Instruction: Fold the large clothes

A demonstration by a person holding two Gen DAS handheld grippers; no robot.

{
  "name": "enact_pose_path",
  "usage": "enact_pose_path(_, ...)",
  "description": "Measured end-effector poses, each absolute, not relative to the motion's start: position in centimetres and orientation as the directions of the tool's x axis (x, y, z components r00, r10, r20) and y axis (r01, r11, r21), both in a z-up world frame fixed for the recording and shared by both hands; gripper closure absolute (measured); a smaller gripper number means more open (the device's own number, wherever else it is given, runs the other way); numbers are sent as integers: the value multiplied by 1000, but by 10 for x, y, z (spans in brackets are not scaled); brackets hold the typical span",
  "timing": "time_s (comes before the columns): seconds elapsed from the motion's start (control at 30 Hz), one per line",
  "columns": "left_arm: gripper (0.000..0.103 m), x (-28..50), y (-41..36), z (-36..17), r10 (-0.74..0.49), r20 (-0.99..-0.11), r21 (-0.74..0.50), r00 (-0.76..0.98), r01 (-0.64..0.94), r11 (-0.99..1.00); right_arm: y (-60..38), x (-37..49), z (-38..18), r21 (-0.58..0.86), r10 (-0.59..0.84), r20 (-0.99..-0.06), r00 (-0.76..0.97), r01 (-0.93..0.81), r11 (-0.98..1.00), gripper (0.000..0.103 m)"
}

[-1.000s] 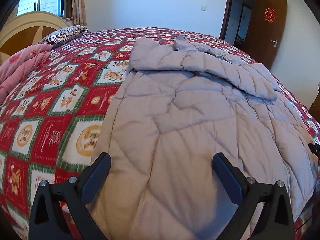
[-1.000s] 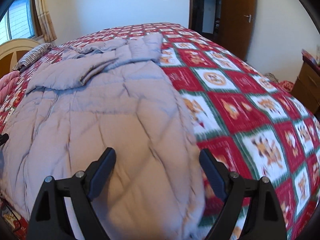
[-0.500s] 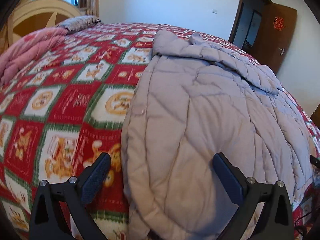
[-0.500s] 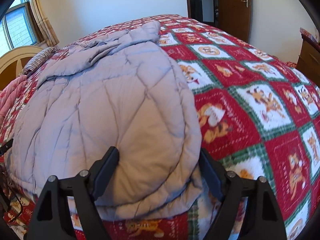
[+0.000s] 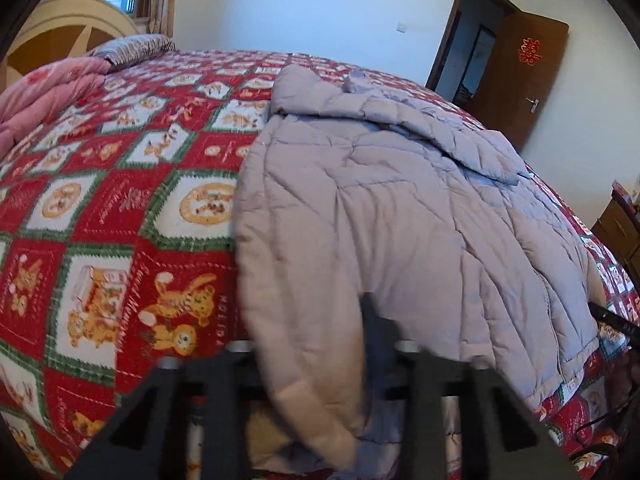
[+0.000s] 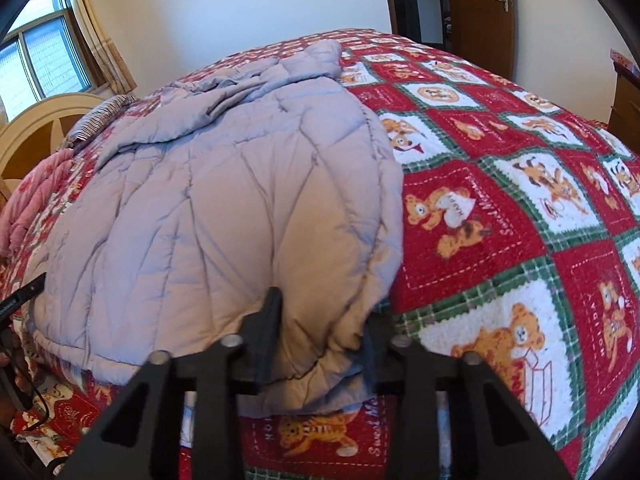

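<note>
A grey quilted down coat (image 5: 400,208) lies spread on the bed, sleeves folded across its far end. My left gripper (image 5: 312,344) is shut on the coat's near left hem corner, at the bed's front edge. In the right wrist view the same coat (image 6: 224,200) fills the left half. My right gripper (image 6: 320,332) is shut on the near right hem corner, padding bunched between the fingers (image 6: 270,320). The other gripper's tip shows at each view's edge (image 5: 612,318) (image 6: 24,294).
The bed carries a red, white and green bear-pattern bedspread (image 5: 120,208) (image 6: 520,200). A pink quilt (image 5: 44,96) and striped pillow (image 5: 132,46) lie by the headboard. A brown door (image 5: 520,76) stands open at the back. A wooden cabinet (image 5: 620,228) stands at right.
Both grippers moved down to the coat's near hem and closed, each taking a hem corner. They were open above the coat before.
</note>
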State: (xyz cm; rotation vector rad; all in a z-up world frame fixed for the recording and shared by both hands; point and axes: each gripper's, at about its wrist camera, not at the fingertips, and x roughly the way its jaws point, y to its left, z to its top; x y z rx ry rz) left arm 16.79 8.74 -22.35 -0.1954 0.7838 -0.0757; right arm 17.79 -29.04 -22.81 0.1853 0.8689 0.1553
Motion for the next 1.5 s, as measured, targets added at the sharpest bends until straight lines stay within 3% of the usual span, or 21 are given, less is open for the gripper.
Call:
enact_pose_path(0.07, 87, 165, 90, -216, -140, -680, -195, 720, 8, 981, -295, 175, -224, 263, 239, -728, 643, -61, 963, 84)
enact_pose_path(0.13, 90, 161, 93, -208, -142, -662, -189, 736, 19, 982, -297, 172, -218, 292, 261, -713, 650, -63, 954, 86)
enact_pose_path(0.67, 95, 123, 117, -126, -265, -528, -300, 807, 115, 947, -297, 124, -151, 335, 328, -600, 729, -143, 931, 91)
enact_pose_path(0.97, 95, 78, 142, -44, -383, -378, -415, 843, 215, 884, -301, 81, -73, 326, 362, -451, 816, -226, 918, 92)
enact_pose_path(1.07, 95, 68, 139, -18, -365, -336, -350, 868, 245, 904, -301, 69, -39, 299, 360, -372, 855, -257, 919, 92)
enact_pose_path(1.23, 91, 118, 135, -36, -288, -368, -263, 884, 198, 944, -297, 100, -25, 256, 337, -337, 879, -259, 931, 92)
enact_pose_path(1.4, 89, 215, 143, -71, -275, -462, -313, 843, 136, 940, -278, 189, -53, 256, 304, -403, 863, -213, 943, 93)
enact_pose_path(1.5, 87, 251, 143, -71, -227, -503, -271, 834, 98, 958, -273, 246, -62, 262, 282, -447, 849, -177, 949, 93)
